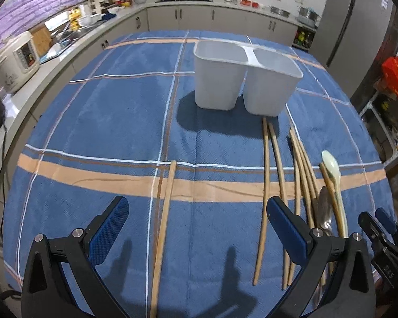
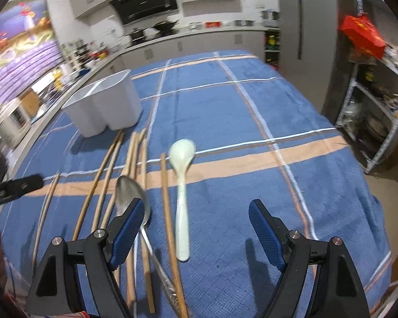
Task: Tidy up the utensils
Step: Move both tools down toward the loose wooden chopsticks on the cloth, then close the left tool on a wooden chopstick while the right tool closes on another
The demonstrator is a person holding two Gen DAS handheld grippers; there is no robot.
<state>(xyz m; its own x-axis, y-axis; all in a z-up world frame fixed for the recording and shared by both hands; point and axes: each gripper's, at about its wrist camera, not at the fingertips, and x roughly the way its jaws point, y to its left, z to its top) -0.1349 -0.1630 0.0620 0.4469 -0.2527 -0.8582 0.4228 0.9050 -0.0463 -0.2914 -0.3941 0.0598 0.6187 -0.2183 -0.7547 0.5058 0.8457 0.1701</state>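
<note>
Both grippers are held wide open above the blue plaid tablecloth (image 1: 114,111) with nothing gripped. Between the fingers of the left gripper (image 1: 197,216) a lone chopstick (image 1: 164,225) lies nearly lengthwise, closer to the left finger; two more chopsticks (image 1: 265,180) lie just inside the right finger, and the rest of the bundle lies beyond it. Ahead of the fingertips, well apart, stands the empty white two-compartment holder (image 1: 241,79). Between the fingers of the right gripper (image 2: 195,218) lies the pale plastic spoon (image 2: 181,198), bowl pointing away, with one chopstick just beside it; the metal spoon (image 2: 127,193) is partly covered by the left finger. A sound first pick would probably be made by centring the jaws across one utensil's shaft, clear of its neighbours, so that only one piece is lifted, then carrying it upright to a compartment. The near ends of most chopsticks are cut off or hidden behind the grippers, the exact count cannot be told, and the right view is blurred.
</note>
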